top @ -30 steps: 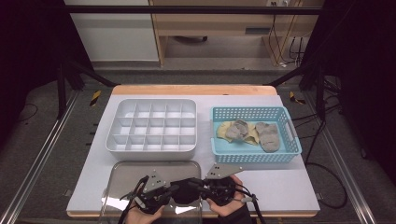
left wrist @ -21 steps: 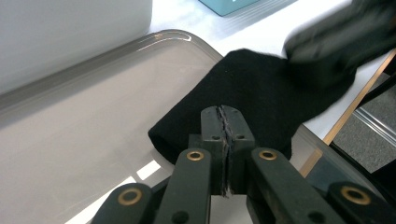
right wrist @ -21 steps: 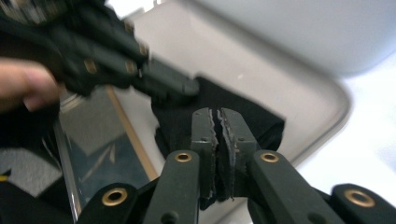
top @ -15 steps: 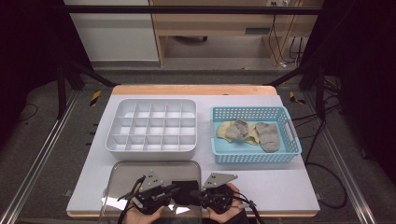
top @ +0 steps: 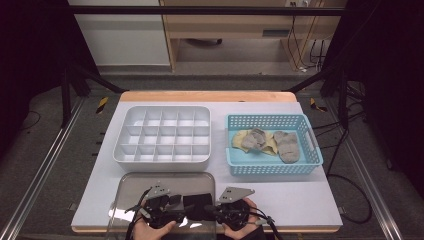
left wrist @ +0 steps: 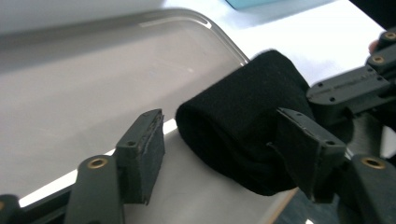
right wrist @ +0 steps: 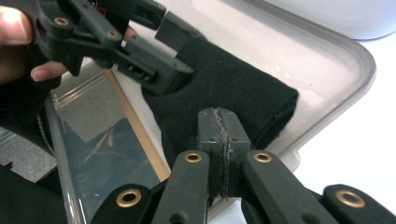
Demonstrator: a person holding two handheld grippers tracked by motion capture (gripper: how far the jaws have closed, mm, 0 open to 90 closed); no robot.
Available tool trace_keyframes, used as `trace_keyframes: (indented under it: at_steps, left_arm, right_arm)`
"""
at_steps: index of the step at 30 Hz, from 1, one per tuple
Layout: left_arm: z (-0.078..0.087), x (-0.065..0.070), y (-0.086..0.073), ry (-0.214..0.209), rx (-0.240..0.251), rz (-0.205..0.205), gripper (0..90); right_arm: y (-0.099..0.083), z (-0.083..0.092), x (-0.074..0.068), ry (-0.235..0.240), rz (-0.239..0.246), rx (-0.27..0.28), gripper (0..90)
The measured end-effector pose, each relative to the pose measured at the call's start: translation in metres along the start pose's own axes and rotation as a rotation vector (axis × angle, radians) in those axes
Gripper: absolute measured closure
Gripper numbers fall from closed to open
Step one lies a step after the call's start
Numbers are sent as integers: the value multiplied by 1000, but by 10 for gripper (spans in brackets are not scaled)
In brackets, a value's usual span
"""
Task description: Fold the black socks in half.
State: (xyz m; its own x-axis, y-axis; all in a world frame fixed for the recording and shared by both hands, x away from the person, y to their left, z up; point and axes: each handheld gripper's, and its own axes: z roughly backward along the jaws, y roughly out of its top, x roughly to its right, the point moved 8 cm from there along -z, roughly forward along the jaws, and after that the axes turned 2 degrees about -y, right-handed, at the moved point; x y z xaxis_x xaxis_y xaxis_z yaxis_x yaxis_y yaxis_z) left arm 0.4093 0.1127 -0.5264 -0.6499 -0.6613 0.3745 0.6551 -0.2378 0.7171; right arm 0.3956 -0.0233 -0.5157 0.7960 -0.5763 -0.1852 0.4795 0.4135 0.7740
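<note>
Grippers work low centre in the high view: right gripper [right wrist: 223, 140] jaws pressed together, pinching a black sock [right wrist: 233, 88]; left gripper [left wrist: 229, 154] jaws just opening, straddling it unpressed. Sock rests on tray [top: 165, 179]. Advice: keep right pinch firm. Beyond: organiser [top: 162, 134], basket [top: 272, 145].

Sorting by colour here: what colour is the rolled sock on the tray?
Black sock; left gripper view shows it best.

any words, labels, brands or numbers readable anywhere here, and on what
None can be read.
The white divided organizer, the blue basket and the clear tray show no print.
The black folded cloth shows no tag.
The black-and-yellow strips on the floor are plain hazard stripes, no words.
</note>
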Motion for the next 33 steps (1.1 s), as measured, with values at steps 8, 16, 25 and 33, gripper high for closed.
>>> trace_keyframes:
  at_steps: [8,16,25,33]
  left_arm:
    - [-4,9,-2,-77,-18,19,367]
    - [1,15,5,-121,40,70,578]
    - [-2,5,9,-61,46,50,468]
    - [-9,0,5,-85,17,71,315]
  right_arm:
    - [0,-1,2,-13,1,2,900]
    - [-1,-1,3,-12,-6,6,900]
    - [-1,-1,3,-10,-2,9,900]
    - [-1,-2,3,-7,0,8,900]
